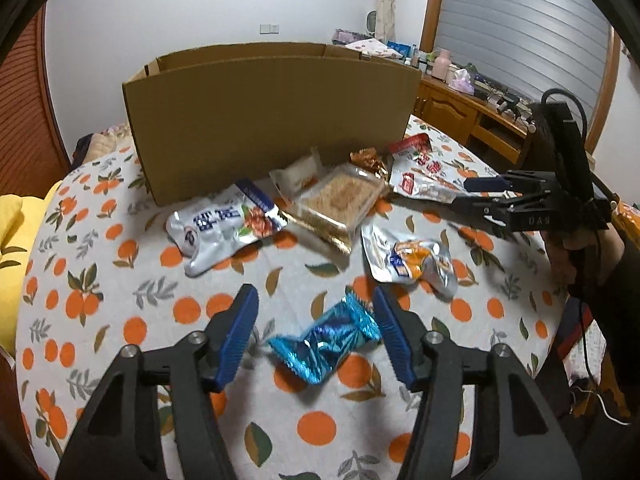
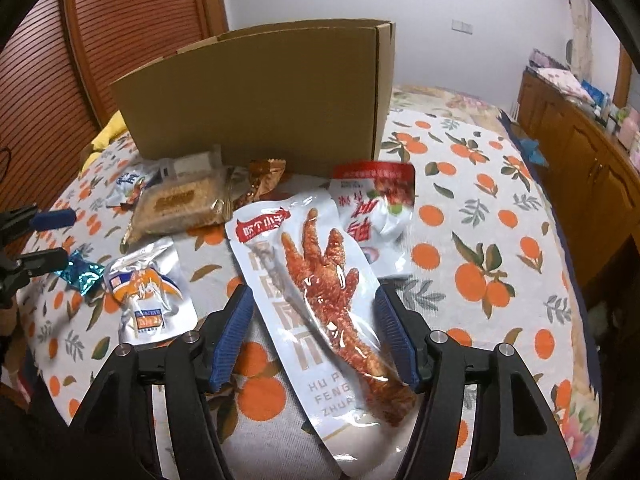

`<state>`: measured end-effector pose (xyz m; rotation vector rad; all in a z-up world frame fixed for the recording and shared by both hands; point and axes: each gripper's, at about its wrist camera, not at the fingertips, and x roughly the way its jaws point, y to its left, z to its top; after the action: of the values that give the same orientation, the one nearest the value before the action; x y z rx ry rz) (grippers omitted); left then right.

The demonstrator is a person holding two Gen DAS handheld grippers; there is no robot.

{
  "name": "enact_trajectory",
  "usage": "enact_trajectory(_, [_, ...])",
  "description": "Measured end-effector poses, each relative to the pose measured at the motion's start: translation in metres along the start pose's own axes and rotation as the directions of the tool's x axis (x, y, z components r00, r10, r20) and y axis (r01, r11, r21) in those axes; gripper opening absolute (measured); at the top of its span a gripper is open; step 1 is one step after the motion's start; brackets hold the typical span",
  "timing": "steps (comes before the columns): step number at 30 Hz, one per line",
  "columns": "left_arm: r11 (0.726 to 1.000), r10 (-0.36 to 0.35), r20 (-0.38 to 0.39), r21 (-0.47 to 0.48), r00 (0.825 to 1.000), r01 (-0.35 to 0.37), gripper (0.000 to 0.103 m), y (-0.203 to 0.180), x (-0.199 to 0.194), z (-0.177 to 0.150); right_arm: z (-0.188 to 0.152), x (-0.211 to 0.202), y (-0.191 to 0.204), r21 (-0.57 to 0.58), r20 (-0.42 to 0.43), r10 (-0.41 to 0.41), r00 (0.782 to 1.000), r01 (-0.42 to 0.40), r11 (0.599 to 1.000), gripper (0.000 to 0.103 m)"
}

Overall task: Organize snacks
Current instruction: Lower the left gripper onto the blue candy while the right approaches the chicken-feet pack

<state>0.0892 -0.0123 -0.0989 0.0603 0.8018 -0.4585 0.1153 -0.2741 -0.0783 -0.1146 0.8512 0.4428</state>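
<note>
Several snack packs lie on an orange-print cloth in front of an open cardboard box point(image 1: 272, 116), also in the right wrist view point(image 2: 256, 96). My left gripper point(image 1: 316, 312) is open around a blue foil candy point(image 1: 326, 340), its pads on either side. My right gripper point(image 2: 316, 312) is open astride a white chicken-foot pack point(image 2: 316, 300); it also shows in the left wrist view point(image 1: 472, 194). Other packs: a silver-blue pouch point(image 1: 224, 228), a clear cake pack point(image 1: 340, 200), a silver-orange pouch point(image 1: 412, 260), a red-white pack point(image 2: 376, 208).
A yellow pillow point(image 1: 16, 240) lies at the left edge of the bed. A wooden cabinet with clutter on top point(image 1: 472, 108) stands at the right. A slatted wooden wardrobe point(image 2: 100, 40) is behind the box.
</note>
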Motion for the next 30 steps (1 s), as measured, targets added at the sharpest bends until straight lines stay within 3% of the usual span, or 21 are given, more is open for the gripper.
enact_trajectory(15, [0.996, 0.025, -0.074, 0.082, 0.997, -0.019, 0.053, -0.016, 0.002, -0.015, -0.013, -0.005, 0.001, 0.007, 0.008, -0.015, 1.0, 0.015, 1.0, 0.069])
enact_trajectory(24, [0.993, 0.048, -0.077, 0.116, 0.996, -0.039, 0.054, -0.018, 0.004, -0.002, -0.014, 0.0, 0.006, -0.003, 0.002, -0.068, 0.998, 0.068, 0.998, 0.071])
enact_trajectory(30, [0.989, 0.073, -0.12, 0.138, 0.99, -0.056, 0.054, -0.015, 0.02, -0.002, -0.014, 0.002, 0.003, 0.002, -0.011, -0.056, 0.998, 0.056, 0.998, 0.072])
